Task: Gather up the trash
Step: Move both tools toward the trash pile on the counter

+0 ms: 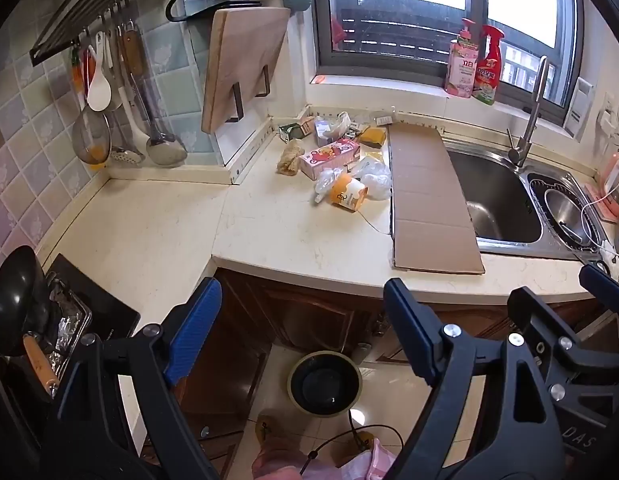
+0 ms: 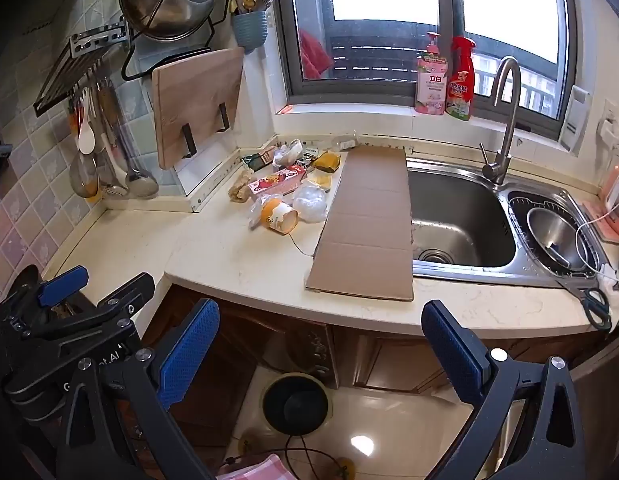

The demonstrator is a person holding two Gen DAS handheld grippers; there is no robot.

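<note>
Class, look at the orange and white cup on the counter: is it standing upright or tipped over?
Tipped over. The orange and white cup lies on its side on the counter, its round end facing the camera, among the other trash near the cardboard sheet.

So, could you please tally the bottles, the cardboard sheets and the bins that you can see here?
Bottles: 2, one pink and one red, both on the sill.
Cardboard sheets: 1, flat on the counter beside the sink.
Bins: 1, on the floor.
Total: 4

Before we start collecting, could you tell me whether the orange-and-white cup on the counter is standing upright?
No, the cup lies tipped on its side on the counter, beside the crumpled plastic.
</note>
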